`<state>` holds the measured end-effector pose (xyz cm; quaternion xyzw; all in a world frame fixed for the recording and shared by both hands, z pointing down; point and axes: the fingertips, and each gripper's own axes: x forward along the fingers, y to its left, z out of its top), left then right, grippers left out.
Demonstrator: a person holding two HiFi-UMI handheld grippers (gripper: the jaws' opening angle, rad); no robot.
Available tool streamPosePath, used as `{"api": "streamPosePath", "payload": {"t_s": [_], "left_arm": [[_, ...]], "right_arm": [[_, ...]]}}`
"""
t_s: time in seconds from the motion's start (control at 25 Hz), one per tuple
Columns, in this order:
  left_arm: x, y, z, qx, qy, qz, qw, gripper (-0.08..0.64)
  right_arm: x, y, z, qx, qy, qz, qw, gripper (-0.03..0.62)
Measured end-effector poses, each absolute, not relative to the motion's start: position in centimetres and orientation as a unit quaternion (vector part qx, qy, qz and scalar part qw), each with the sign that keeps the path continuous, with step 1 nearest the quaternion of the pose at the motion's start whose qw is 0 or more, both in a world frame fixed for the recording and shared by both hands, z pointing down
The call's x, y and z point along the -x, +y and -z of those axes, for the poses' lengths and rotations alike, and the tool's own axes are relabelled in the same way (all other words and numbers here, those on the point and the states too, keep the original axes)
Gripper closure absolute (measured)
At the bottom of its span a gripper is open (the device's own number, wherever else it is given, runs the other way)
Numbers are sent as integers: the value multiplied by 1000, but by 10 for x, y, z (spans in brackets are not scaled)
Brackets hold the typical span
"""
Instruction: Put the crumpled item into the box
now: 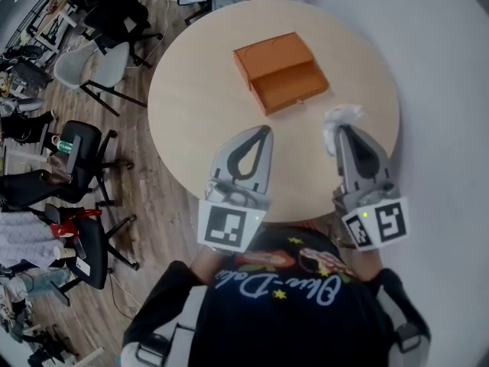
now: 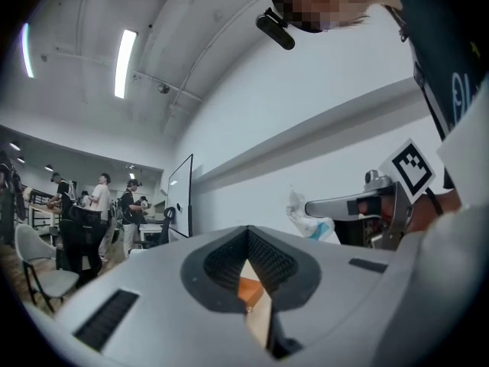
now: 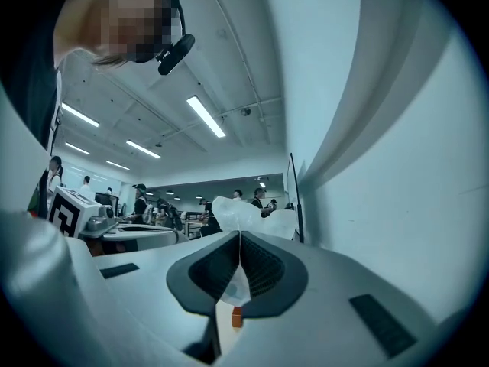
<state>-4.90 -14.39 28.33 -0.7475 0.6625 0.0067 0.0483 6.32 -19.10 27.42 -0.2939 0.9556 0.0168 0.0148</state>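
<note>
The right tool (image 1: pixel 341 128) is clenched on the crumpled item (image 1: pixel 341 116), a white wad held at its tips above the desk (image 1: pixel 191 90). The orange box (image 1: pixel 281 71) lies ahead and to that tool's left, its long side running diagonally. The left tool (image 1: pixel 265 131), closed on nothing, sits just short of the box's near corner, so the move is likely forward and leftward.

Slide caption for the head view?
Right gripper holds crumpled white plastic wrapper over round wooden table, near orange cardboard box; left gripper shut, empty.
</note>
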Motion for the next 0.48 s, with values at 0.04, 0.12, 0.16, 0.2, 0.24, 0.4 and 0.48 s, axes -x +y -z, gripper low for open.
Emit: {"api": "streamPosePath", "payload": {"t_s": [0.04, 0.12, 0.16, 0.2, 0.24, 0.4, 0.48], "left_arm": [[47, -147, -282, 741, 669, -5, 48, 568], [45, -154, -282, 730, 682, 1, 46, 568], [45, -156, -283, 723, 689, 3, 46, 568], [45, -157, -283, 717, 696, 4, 46, 568], [44, -158, -282, 710, 703, 4, 47, 568], [36, -162, -282, 686, 726, 11, 51, 568], [33, -163, -283, 673, 738, 13, 50, 568]], "right_arm": [[-64, -197, -273, 285, 958, -17, 16, 590], [-65, -208, -271, 268, 963, -16, 17, 589], [-65, -213, -272, 260, 965, -15, 18, 589], [-65, -217, -273, 251, 968, -13, 19, 589], [-65, -220, -273, 244, 970, -10, 21, 589], [-71, -233, -274, 213, 977, -5, 28, 589], [-71, -240, -274, 196, 980, -5, 32, 590]]}}
